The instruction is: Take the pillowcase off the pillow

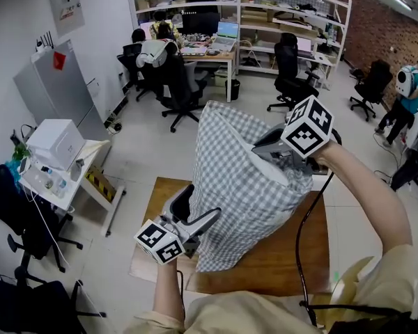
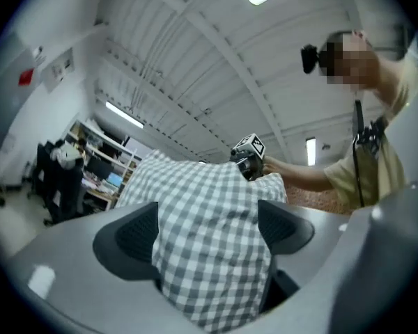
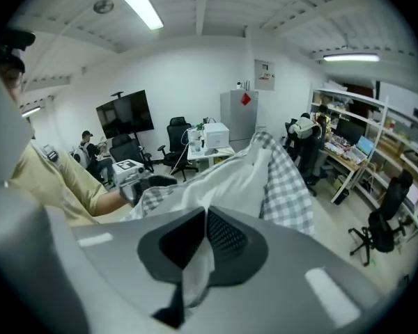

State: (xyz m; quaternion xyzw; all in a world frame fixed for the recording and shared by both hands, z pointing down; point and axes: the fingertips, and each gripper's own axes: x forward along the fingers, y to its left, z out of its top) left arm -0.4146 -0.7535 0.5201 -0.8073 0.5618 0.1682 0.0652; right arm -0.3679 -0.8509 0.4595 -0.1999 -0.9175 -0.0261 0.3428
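Observation:
A grey-and-white checked pillowcase point(image 1: 233, 186) hangs upright over the wooden table point(image 1: 272, 270), lifted off its top. The white pillow point(image 1: 266, 161) shows at the case's open upper right end. My right gripper point(image 1: 263, 149) is up there, shut on a fold of the white pillow point(image 3: 230, 181), which leads out of the checked case point(image 3: 290, 186). My left gripper point(image 1: 197, 213) is at the lower left. Its jaws stand wide apart with the checked cloth point(image 2: 202, 214) bulging between the pads point(image 2: 129, 236). The pads do not visibly squeeze it.
A low white side table point(image 1: 90, 179) carrying a white box stands at the left, with black chairs point(image 1: 28, 249) beside it. Behind are a grey cabinet point(image 1: 56, 89), desks with seated people point(image 1: 153, 47) and office chairs point(image 1: 181, 89). Another person point(image 1: 407, 92) stands far right.

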